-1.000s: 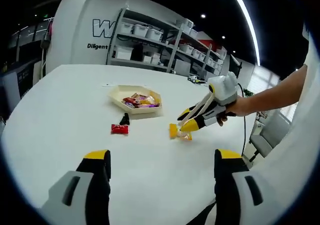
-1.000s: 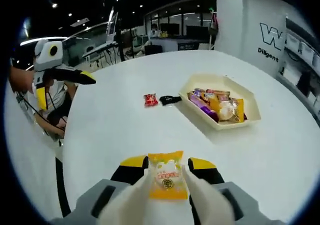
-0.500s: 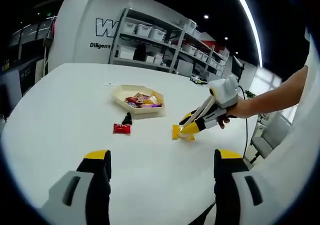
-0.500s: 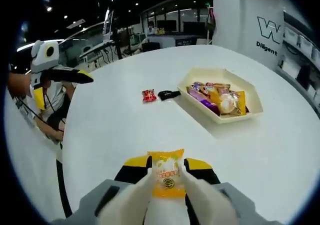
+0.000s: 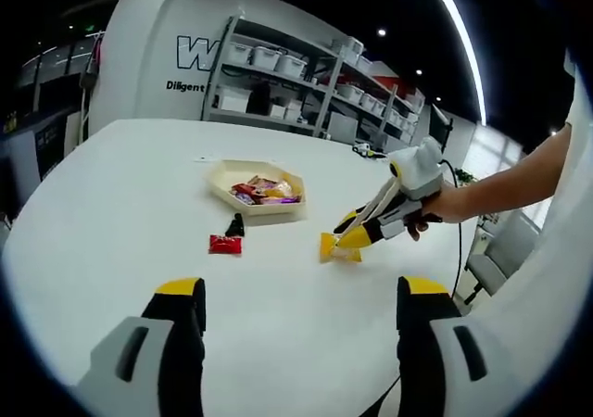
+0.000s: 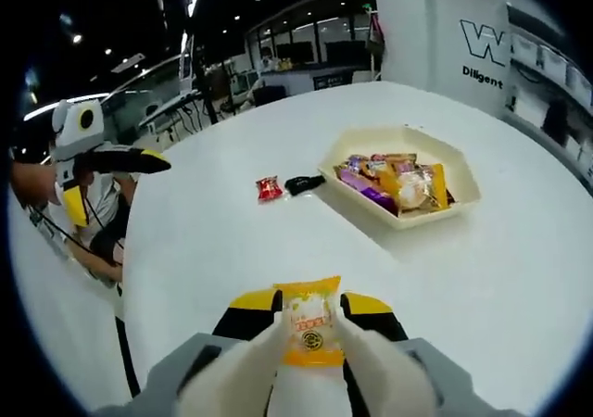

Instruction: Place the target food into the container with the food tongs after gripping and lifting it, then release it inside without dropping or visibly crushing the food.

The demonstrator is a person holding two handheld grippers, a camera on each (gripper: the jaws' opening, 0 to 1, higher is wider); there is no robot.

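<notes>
Right now your right gripper [image 6: 310,308] is clamped on the yellow packet [image 6: 310,319] above the table [image 6: 519,287], well short of the tray [image 6: 460,204]; your left gripper [image 5: 301,296] stands open.

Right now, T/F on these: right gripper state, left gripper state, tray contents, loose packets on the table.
1. The right gripper is shut on the orange packet. True.
2. The left gripper holds a packet. False: it is open with nothing in it.
3. The tray already holds snacks. True.
4. The red packet lies inside the tray. False: it lies on the table, next to a black packet.
</notes>
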